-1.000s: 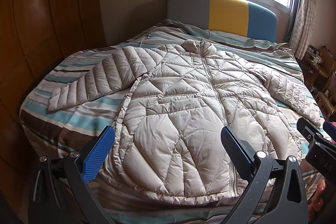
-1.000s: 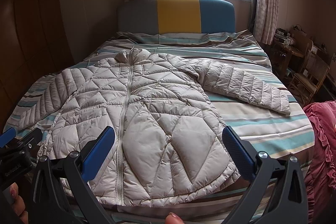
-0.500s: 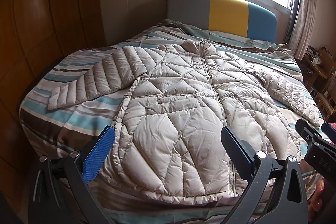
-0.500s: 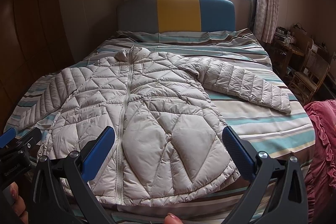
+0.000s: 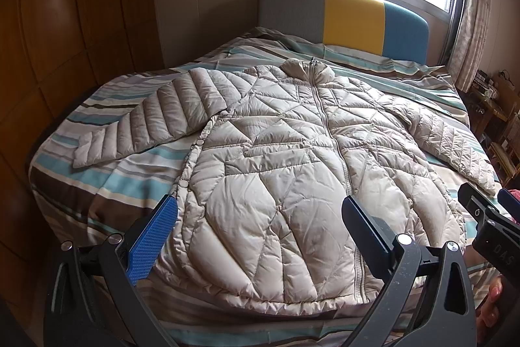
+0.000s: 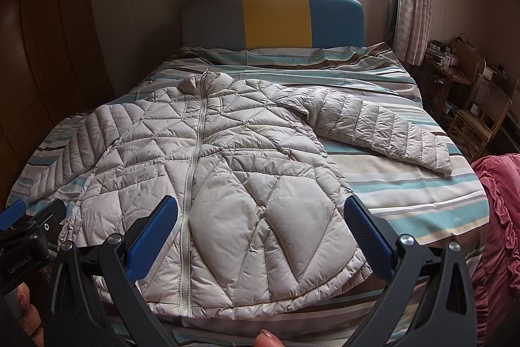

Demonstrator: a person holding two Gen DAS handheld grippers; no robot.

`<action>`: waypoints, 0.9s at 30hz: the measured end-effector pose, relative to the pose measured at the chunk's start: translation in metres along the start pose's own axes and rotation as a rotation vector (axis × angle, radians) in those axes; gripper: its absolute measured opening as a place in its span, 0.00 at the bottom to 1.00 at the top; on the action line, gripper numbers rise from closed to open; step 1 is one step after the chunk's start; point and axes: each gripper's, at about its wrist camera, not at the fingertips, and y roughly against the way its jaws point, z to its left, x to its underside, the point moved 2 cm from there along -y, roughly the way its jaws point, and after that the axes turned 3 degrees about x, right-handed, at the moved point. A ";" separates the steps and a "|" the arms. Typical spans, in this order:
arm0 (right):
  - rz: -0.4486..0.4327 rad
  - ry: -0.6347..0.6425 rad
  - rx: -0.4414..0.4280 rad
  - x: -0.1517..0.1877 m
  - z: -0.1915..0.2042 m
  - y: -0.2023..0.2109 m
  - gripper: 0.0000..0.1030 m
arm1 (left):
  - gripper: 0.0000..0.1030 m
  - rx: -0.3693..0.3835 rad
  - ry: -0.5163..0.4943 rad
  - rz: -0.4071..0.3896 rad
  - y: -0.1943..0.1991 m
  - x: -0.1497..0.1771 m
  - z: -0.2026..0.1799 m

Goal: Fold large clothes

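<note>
A beige quilted puffer jacket (image 5: 276, 171) lies flat and zipped on the striped bed (image 5: 107, 181), collar toward the headboard, both sleeves spread out to the sides. It also shows in the right wrist view (image 6: 227, 181). My left gripper (image 5: 260, 210) is open and empty, hovering above the jacket's hem near the foot of the bed. My right gripper (image 6: 260, 210) is open and empty, also above the hem, to the right of the zipper. Each gripper shows at the edge of the other's view.
A grey, yellow and blue headboard (image 6: 276, 18) stands under a bright window with curtains. Wooden wardrobe panels (image 5: 65, 38) line the left side. A wooden chair (image 6: 481, 116) and a cluttered table stand at the right. A red ruffled cloth (image 6: 500, 233) lies beside the bed.
Both grippers have drifted slightly; the jacket sits a little lower in the right wrist view. The jacket has not moved on the bed.
</note>
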 end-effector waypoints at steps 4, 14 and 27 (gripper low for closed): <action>0.001 -0.001 -0.003 0.000 -0.001 0.000 0.98 | 0.97 0.000 0.000 0.004 -0.001 0.000 -0.001; 0.002 -0.008 -0.008 0.001 -0.003 -0.002 0.98 | 0.97 -0.002 0.001 0.017 -0.004 0.001 -0.001; -0.014 -0.035 0.019 -0.002 -0.018 -0.012 0.98 | 0.97 0.013 -0.015 0.063 -0.024 -0.004 -0.005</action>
